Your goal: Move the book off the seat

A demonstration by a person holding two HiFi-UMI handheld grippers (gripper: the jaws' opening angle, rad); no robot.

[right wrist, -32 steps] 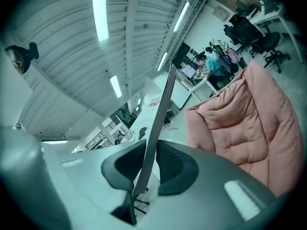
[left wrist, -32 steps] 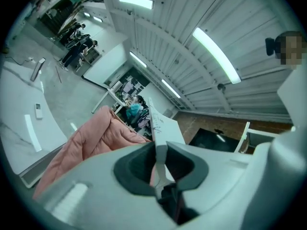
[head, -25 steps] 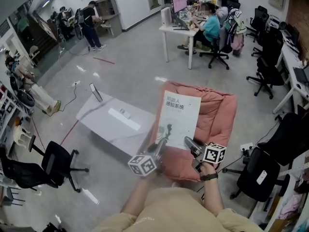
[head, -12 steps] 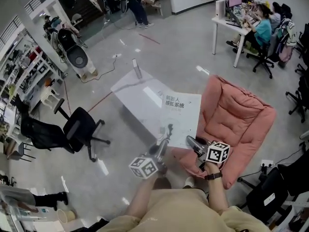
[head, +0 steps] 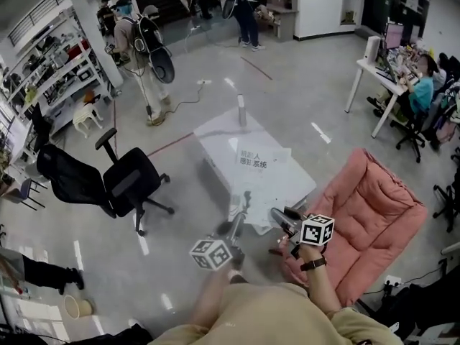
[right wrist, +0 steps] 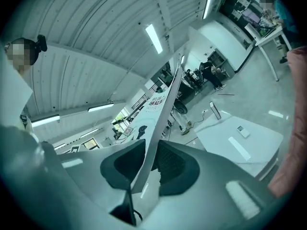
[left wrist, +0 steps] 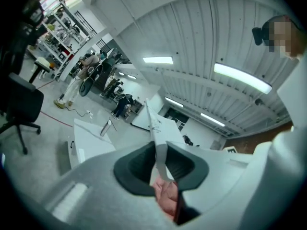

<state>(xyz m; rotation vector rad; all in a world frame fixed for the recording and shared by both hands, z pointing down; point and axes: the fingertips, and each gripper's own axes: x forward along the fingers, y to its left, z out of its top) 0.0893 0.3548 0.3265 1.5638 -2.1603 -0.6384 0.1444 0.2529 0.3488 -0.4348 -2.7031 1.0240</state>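
Over white table (head: pixel 215 136) | one book (head: pixel 260 175) | left gripper (head: pixel 243 208), right gripper (head: pixel 277 215): both clamp it

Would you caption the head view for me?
Left tool and right tool hold the book over the table, off the seat.

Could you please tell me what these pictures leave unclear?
- Head view: print on the thin white book's cover, motion-blurred.
- Head view: whether the book clears the white low table; the overhead angle hides any gap.
- Left gripper view: its cover; the book sits edge-on.
- Right gripper view: small items on the table, too tiny.
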